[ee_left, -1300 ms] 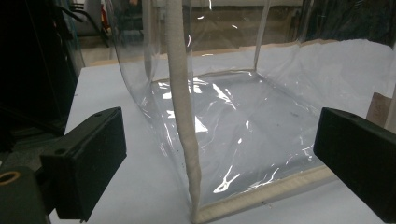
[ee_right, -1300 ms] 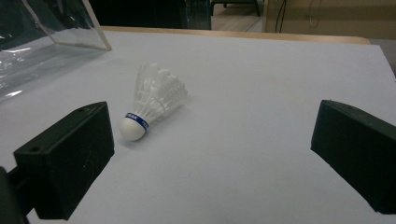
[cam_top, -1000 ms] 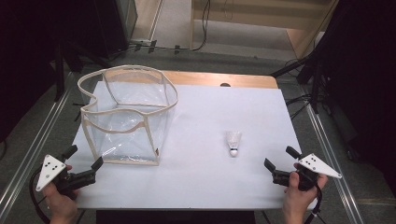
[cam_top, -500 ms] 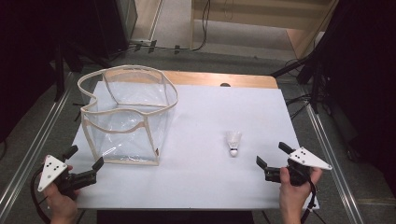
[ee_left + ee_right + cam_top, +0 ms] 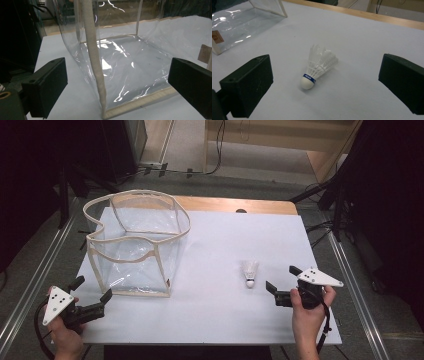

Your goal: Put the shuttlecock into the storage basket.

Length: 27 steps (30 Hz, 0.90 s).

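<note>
At the left of the table, the left gripper (image 5: 91, 297) is held low near the front edge, its jaws spread wide and holding nothing; in the left gripper view they stand on both sides of the near corner seam of the clear bag (image 5: 120, 75), just in front of it but not touching. This bag (image 5: 135, 245) is an open box of transparent plastic film with cream fabric binding (image 5: 96, 75) along its edges, and it stands upright on the white table top (image 5: 215, 315) with its mouth open upward. It looks light and soft; the film probably bends and slips under the jaws, so the bound rim or the corner seam seems the better place to hold it. Further right, well apart from the bag, a white shuttlecock (image 5: 250, 273) lies on its side on the table, the cork head toward the person. In the right gripper view the shuttlecock (image 5: 318, 67) lies between the wide-open jaws, which do not touch it. I judge it very light and fragile at the feathers, which could crush easily, so the firm cork head (image 5: 307, 82) with its blue band is the safer place to close on. The right gripper (image 5: 282, 285) is just beside it, at the right, and holds nothing.
</note>
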{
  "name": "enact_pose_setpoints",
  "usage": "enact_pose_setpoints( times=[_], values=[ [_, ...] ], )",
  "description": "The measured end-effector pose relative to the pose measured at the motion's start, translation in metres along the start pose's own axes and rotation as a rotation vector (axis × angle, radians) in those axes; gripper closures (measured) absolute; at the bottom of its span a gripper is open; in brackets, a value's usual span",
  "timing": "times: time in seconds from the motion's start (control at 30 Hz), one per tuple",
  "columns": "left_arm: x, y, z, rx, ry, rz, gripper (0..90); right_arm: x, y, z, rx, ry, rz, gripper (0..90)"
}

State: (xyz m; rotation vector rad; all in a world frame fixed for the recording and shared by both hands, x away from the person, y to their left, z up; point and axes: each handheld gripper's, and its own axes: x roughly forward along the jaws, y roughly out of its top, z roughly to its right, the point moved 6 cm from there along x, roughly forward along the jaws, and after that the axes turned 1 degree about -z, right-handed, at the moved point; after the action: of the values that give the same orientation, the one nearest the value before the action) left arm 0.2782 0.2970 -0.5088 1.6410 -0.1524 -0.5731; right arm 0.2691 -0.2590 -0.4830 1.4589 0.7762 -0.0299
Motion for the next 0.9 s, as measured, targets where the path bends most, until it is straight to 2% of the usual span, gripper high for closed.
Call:
enact_pose_setpoints(
  times=[0.23,0.5,0.57,0.67,0.7,0.73,0.8,0.83,0.87,0.9],
  values=[
    [0.001,0.000,0.001,0.009,-0.001,-0.003,3.2,0.018,0.003,-0.007,0.008,0.021,-0.068,0.0],
    [0.001,0.000,0.002,0.016,-0.005,-0.007,3.2,0.033,0.007,-0.007,0.001,0.043,-0.113,0.0],
    [0.001,0.000,0.002,0.016,-0.006,-0.009,3.2,0.035,0.008,-0.005,0.008,0.014,-0.116,15.9],
    [0.002,0.000,0.002,0.017,-0.007,-0.009,3.2,0.039,0.007,-0.002,0.018,0.020,-0.124,16.7],
    [0.002,-0.001,0.002,0.017,-0.007,-0.009,3.2,0.043,0.006,0.000,0.023,0.015,-0.140,22.9],
    [0.002,0.000,0.002,0.018,-0.007,-0.009,3.2,0.043,0.006,0.000,0.023,0.015,-0.140,22.9],
    [0.002,-0.001,0.002,0.018,-0.008,-0.010,3.2,0.048,0.004,0.003,0.039,-0.026,-0.164,33.3],
    [0.002,-0.001,0.002,0.019,-0.008,-0.011,3.2,0.048,0.004,0.003,0.039,-0.026,-0.164,33.3],
    [0.002,-0.001,0.002,0.019,-0.008,-0.011,3.2,0.054,0.003,0.004,0.028,-0.066,-0.184,43.3],
    [0.002,-0.001,0.002,0.019,-0.008,-0.011,3.2,0.056,0.002,0.004,0.027,-0.068,-0.193,48.8]
  ],
)
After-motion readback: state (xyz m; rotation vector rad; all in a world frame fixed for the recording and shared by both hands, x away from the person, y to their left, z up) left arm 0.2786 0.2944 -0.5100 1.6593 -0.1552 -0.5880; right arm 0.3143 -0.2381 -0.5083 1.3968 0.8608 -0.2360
